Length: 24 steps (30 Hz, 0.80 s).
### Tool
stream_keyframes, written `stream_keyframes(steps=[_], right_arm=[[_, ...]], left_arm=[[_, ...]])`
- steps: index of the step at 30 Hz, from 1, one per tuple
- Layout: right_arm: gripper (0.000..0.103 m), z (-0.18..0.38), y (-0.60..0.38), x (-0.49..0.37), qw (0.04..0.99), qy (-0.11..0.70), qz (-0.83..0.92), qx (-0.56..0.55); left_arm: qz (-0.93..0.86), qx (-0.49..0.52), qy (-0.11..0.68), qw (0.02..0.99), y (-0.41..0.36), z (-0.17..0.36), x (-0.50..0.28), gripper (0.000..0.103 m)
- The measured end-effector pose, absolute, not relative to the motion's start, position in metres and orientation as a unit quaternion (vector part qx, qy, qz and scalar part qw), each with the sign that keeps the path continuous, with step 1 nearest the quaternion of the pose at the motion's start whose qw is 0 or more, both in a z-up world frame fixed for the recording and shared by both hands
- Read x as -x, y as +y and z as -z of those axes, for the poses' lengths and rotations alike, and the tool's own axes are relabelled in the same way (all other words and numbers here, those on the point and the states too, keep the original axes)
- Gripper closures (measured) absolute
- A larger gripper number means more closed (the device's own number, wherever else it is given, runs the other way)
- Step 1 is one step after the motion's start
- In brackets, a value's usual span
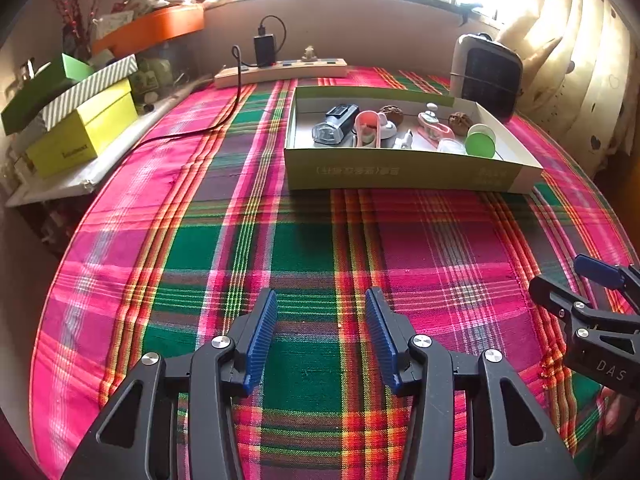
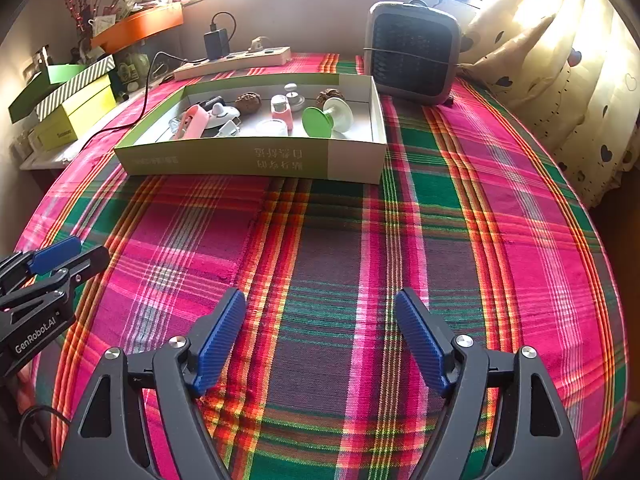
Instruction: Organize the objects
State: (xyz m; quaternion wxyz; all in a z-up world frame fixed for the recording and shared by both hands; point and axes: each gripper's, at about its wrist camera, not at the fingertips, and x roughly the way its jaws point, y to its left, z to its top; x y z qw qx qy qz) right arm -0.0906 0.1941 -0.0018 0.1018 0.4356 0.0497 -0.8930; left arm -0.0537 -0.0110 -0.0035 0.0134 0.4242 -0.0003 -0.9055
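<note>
A shallow green-and-white cardboard box [image 1: 404, 170] [image 2: 256, 158] stands on the plaid cloth at the far side. It holds several small items: a bike light [image 1: 334, 126], a pink clip-like piece [image 1: 368, 128] [image 2: 194, 120], two walnuts [image 1: 391, 114] [image 2: 248, 103], a green-and-white spool [image 1: 480, 142] [image 2: 326, 118], a pink-and-white dispenser [image 2: 281, 110]. My left gripper [image 1: 321, 300] is open and empty over the near cloth. My right gripper [image 2: 320, 300] is open and empty too; it also shows at the right edge of the left wrist view [image 1: 568, 276].
A grey heater [image 1: 486, 74] [image 2: 414, 52] stands behind the box's right end. A power strip [image 1: 280, 72] [image 2: 232, 60] with a charger and black cable lies at the back. Stacked green and yellow boxes [image 1: 76, 120] sit on a side shelf left. Curtain [image 2: 560, 80] hangs right.
</note>
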Motion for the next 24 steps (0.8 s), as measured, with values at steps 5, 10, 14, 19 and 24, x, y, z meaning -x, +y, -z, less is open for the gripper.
stream_keyframes(steps=[5,10,14,19,24], right_arm=[[0.025,0.0016,0.1942,0.0905,0.102,0.05,0.893,-0.436],[0.025,0.0015,0.1941,0.0906,0.102,0.05,0.893,-0.436],[0.025,0.0015,0.1941,0.0904,0.102,0.05,0.893,-0.436],[0.025,0.0014,0.1941,0.0904,0.102,0.05,0.893,-0.436],[0.025,0.0013,0.194,0.0901,0.102,0.05,0.893,-0.436]], left_arm=[[0.905,-0.424,0.004,0.017,-0.0104,0.0037,0.0527,0.058],[0.905,-0.424,0.004,0.018,-0.0109,0.0038,0.0525,0.058],[0.905,-0.424,0.005,0.017,-0.0111,0.0039,0.0525,0.058],[0.906,-0.424,0.005,0.017,-0.0112,0.0039,0.0525,0.058],[0.906,-0.424,0.005,0.017,-0.0109,0.004,0.0524,0.058]])
